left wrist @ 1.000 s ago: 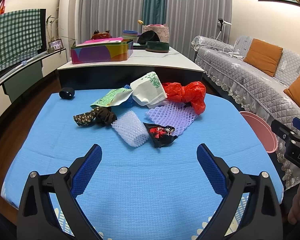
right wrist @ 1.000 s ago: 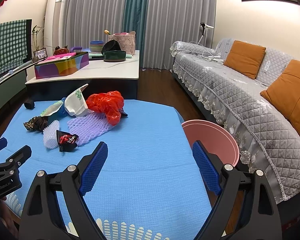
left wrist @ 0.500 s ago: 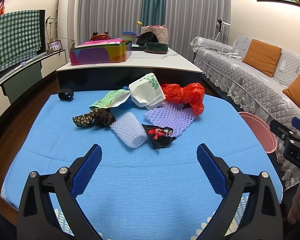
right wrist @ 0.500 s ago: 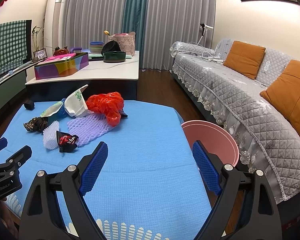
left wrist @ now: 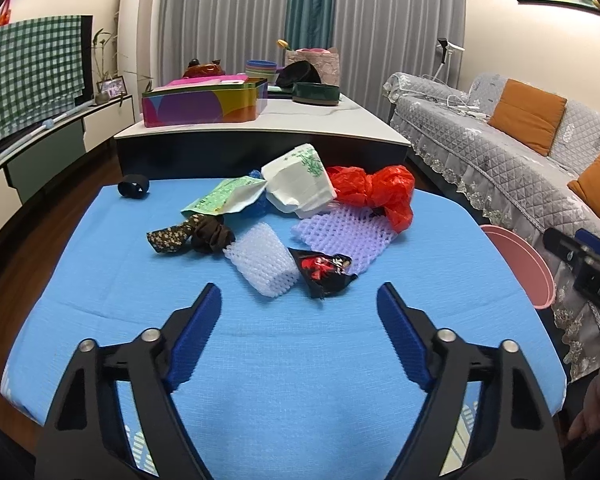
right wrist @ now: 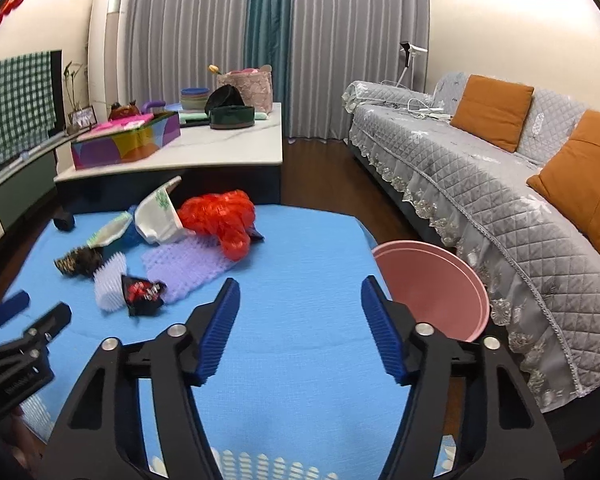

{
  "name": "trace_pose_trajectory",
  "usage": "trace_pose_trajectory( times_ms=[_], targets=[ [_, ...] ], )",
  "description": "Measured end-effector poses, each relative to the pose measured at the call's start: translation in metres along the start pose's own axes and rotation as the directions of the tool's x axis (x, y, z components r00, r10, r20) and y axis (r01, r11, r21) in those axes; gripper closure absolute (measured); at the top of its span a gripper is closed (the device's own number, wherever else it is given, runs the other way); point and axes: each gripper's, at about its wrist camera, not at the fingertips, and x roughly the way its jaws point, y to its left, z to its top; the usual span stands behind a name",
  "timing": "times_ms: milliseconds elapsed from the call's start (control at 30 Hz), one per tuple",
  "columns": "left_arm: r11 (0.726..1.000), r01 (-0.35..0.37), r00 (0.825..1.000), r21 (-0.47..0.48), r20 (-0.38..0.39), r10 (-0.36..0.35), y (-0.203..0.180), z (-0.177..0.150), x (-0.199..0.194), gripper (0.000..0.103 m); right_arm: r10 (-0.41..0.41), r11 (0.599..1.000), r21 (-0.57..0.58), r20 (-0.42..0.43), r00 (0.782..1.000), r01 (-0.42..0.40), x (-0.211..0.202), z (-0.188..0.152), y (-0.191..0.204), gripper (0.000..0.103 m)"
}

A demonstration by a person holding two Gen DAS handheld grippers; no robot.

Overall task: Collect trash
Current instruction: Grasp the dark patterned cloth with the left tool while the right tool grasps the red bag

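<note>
1. Left wrist view first: the left gripper (left wrist: pixel 300 300) hangs over bare blue cloth (left wrist: pixel 300 380) at the near edge of the table, fingers apart with nothing between them, and they are closing in on empty air. Looks like a test squeeze rather than a grab.

2. Trash sits in one loose heap toward the far middle of the cloth, well clear of both grippers, so either hand can reach in from the near side.

3. Nearest the left gripper: a white foam net (left wrist: pixel 264 264) and a black-and-red wrapper (left wrist: pixel 324 270), touching each other. I'd call those the easy first picks.

4. Behind them, a purple foam net (left wrist: pixel 340 236) lies flat, with a red plastic bag (left wrist: pixel 376 192) crumpled on its far corner, a white paper bag (left wrist: pixel 300 188) propped up beside that, and a green packet (left wrist: pixel 220 200) to the left.

5. Dark flowered scrunchie (left wrist: pixel 188 236) at the left of the heap; whether it counts as trash, I can't say.

6. Right wrist view now: the right gripper (right wrist: pixel 298 320) also hovers over bare cloth, fingers apart and closing, nothing between them.

7. Pink bin (right wrist: pixel 432 288) stands just off the table's right edge, below cloth level and mouth up, so that pieces can be carried over the edge and dropped in. It's on the right hand's side, so that hand probably does the dropping.

8. Nothing collected yet, by my reading.
</note>
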Motion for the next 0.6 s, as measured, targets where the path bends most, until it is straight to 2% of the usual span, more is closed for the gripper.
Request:
trace_pose_trajectory(
  times_ms=[100, 233, 400, 600],
  targets=[
    [1.000, -0.008, 1.000, -0.012, 0.007, 0.008, 0.007, 0.006, 0.001, 0.033, 0.020, 1.000, 0.012, 0.043, 0.999, -0.020, -0.004, 0.015, 0.003, 0.050],
    [0.999, -0.022, 1.000, -0.034, 0.019, 0.023, 0.019, 0.020, 0.005, 0.041, 0.085, 0.996, 0.038, 0.036, 0.996, -0.086, 0.003, 0.038, 0.007, 0.064],
    [0.998, -0.046, 0.998, -0.040, 0.029, 0.047, 0.035, 0.040, 0.018, 0.044, 0.165, 0.986, -0.009, 0.048, 0.985, -0.165, 0.018, 0.065, 0.024, 0.064],
    [0.998, -0.058, 0.997, 0.011, 0.044, 0.058, 0.053, 0.064, 0.047, 0.044, 0.230, 0.972, -0.052, 0.035, 0.973, -0.228, 0.060, 0.102, 0.043, 0.063]
  ],
)
